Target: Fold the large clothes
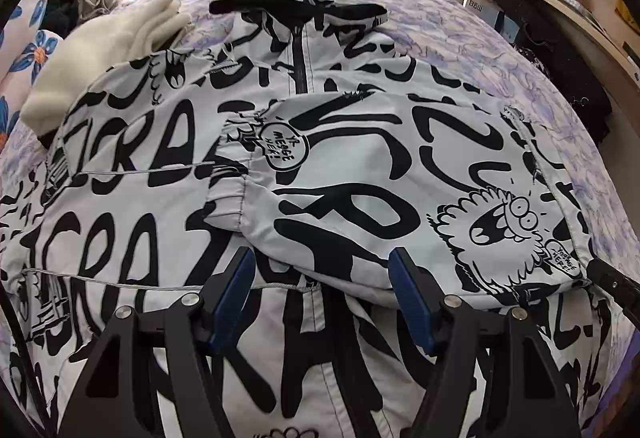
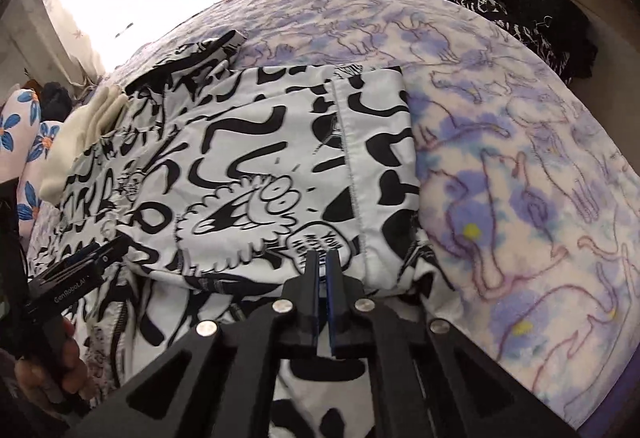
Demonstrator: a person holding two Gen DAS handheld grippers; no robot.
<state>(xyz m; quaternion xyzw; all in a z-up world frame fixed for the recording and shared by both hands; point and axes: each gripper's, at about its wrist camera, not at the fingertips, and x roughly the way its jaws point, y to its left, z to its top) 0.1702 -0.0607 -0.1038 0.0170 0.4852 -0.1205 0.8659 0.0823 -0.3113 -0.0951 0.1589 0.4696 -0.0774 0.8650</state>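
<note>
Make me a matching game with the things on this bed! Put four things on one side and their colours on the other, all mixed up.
Things:
1. jacket
2. blanket
3. folded sweater
4. pillow

Colours:
A. cream
B. white with blue and orange flowers
C. white with black graffiti lettering
D. pale with purple animal outlines

Pairs: 1-C, 2-D, 3-A, 4-B

The jacket (image 1: 320, 157) lies spread on the bed (image 2: 520, 157), a sleeve (image 1: 400, 197) folded across its front, a towel (image 1: 100, 53) at its far left.
</note>
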